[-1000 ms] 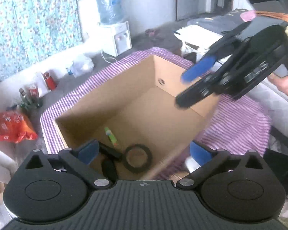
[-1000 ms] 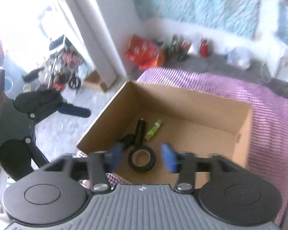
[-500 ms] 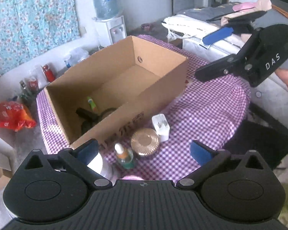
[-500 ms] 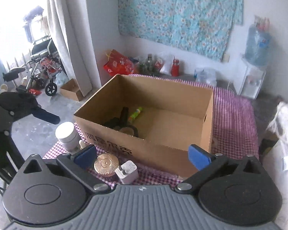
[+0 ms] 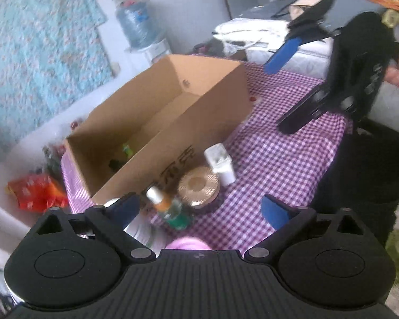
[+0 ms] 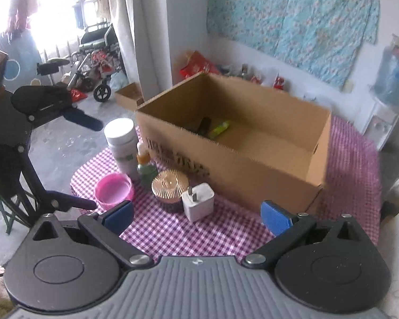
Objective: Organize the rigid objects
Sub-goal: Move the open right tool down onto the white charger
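An open cardboard box (image 6: 252,164) (image 5: 173,143) stands on a purple checked tablecloth (image 6: 226,228) and holds a green tube (image 6: 220,128) and dark items. In front of it stand a white charger (image 6: 198,204) (image 5: 220,163), a gold-lidded jar (image 6: 169,184) (image 5: 199,187), a small dropper bottle (image 6: 144,164) (image 5: 170,207), a white jar (image 6: 122,146) and a pink lid (image 6: 114,190). My left gripper (image 5: 199,208) is open and empty, just above the dropper bottle. My right gripper (image 6: 196,214) is open and empty, near the charger.
A water dispenser (image 6: 385,101), a floral curtain (image 6: 292,24), floor clutter with a red bag (image 5: 37,191) and a wheelchair (image 6: 95,61) surround the table. Folded white cloth (image 5: 252,34) lies on a bed at the right.
Both grippers have pulled back from over the box to the table's near side and lowered toward the loose items in front of it. The right gripper's jaws widened.
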`<control>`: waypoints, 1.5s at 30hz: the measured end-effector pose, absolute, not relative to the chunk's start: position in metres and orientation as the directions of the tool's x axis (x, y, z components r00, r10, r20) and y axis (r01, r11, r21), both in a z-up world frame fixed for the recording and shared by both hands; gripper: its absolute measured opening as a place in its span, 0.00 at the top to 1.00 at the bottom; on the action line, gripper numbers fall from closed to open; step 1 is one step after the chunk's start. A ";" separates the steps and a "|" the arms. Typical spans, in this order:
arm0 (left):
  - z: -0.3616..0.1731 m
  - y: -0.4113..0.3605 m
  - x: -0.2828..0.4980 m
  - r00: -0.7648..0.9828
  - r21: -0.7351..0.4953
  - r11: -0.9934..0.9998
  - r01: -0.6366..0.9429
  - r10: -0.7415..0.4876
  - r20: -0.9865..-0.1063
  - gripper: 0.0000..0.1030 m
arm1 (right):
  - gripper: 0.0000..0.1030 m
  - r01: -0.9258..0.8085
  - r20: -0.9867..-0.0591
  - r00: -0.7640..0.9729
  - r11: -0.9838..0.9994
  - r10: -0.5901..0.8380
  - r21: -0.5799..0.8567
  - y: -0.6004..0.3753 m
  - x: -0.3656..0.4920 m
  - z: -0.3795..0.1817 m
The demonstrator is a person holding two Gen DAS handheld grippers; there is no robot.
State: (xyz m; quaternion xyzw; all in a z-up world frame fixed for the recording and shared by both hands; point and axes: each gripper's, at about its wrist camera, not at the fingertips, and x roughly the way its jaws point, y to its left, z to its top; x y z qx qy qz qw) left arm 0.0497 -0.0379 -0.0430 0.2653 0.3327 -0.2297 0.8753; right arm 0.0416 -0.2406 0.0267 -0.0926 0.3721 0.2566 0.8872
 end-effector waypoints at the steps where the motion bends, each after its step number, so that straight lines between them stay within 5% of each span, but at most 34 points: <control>1: -0.045 -0.042 0.052 0.673 0.306 0.751 0.585 -0.238 -0.700 0.06 | 0.00 -0.523 -0.713 0.588 0.852 0.382 0.026 -0.239 0.045 0.023; 5: -0.055 -0.060 0.065 0.666 0.290 0.739 0.608 -0.276 -0.693 0.13 | 0.07 -0.498 -0.738 0.563 0.865 0.373 0.058 -0.240 0.063 0.010; 10: -0.068 -0.077 0.086 0.665 0.283 0.742 0.608 -0.281 -0.692 0.27 | 0.30 -0.433 -0.762 0.543 0.895 0.351 0.103 -0.250 0.085 0.005; 17: -0.080 -0.085 0.112 0.650 0.275 0.744 0.609 -0.269 -0.710 0.43 | 0.36 -0.416 -0.770 0.525 0.899 0.362 0.139 -0.249 0.107 -0.003; 37: -0.095 -0.084 0.130 0.570 0.207 0.754 0.623 -0.256 -0.781 0.64 | 0.68 -0.371 -0.811 0.420 0.893 0.407 0.256 -0.240 0.140 -0.038; 45: -0.092 -0.085 0.121 0.568 0.171 0.769 0.616 -0.283 -0.773 0.74 | 0.71 -0.368 -0.815 0.408 0.891 0.411 0.266 -0.239 0.137 -0.037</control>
